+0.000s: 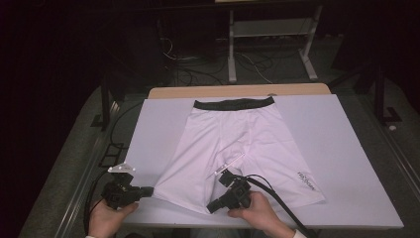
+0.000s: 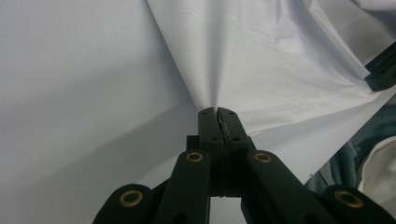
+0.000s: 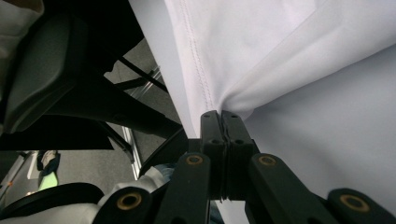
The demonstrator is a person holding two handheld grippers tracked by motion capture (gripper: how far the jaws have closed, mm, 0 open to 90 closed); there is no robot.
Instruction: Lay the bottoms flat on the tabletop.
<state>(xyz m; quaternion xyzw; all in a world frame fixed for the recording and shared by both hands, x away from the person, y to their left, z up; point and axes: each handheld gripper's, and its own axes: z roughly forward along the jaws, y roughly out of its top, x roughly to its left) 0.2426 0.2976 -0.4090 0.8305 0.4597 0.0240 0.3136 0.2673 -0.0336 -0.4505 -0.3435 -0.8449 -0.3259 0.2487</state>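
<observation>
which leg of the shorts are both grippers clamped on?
The left leg, nearer the left gripper: that gripper pinches its outer hem corner, the right gripper its inner one. The other leg, with the small printed logo, lies flat and unheld.

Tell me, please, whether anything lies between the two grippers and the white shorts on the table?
Nothing visible does. The left gripper is shut on the hem of the near-left leg of the shorts, and the right gripper is shut on the same leg's hem at its other corner.
</observation>
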